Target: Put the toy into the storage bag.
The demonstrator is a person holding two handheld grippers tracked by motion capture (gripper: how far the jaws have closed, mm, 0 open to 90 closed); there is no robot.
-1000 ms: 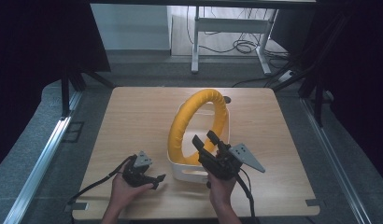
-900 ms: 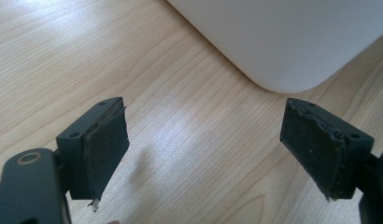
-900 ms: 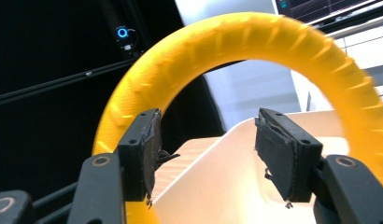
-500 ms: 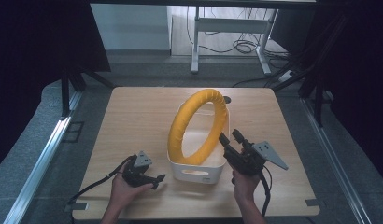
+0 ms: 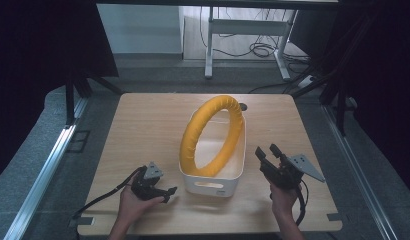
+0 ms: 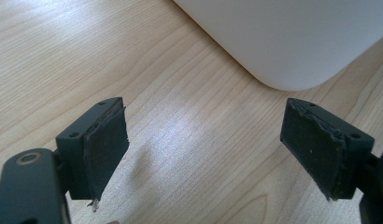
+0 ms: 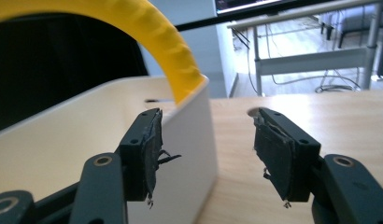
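White bin (image 5: 213, 186) edge sits beside right gripper (image 5: 268, 154), both grippers' jaws open, empty.

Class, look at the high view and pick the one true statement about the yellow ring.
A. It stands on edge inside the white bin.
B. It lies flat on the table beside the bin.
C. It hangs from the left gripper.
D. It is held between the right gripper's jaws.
A: the yellow ring stands on edge inside the white bin, rising above its rim, and neither gripper touches it.
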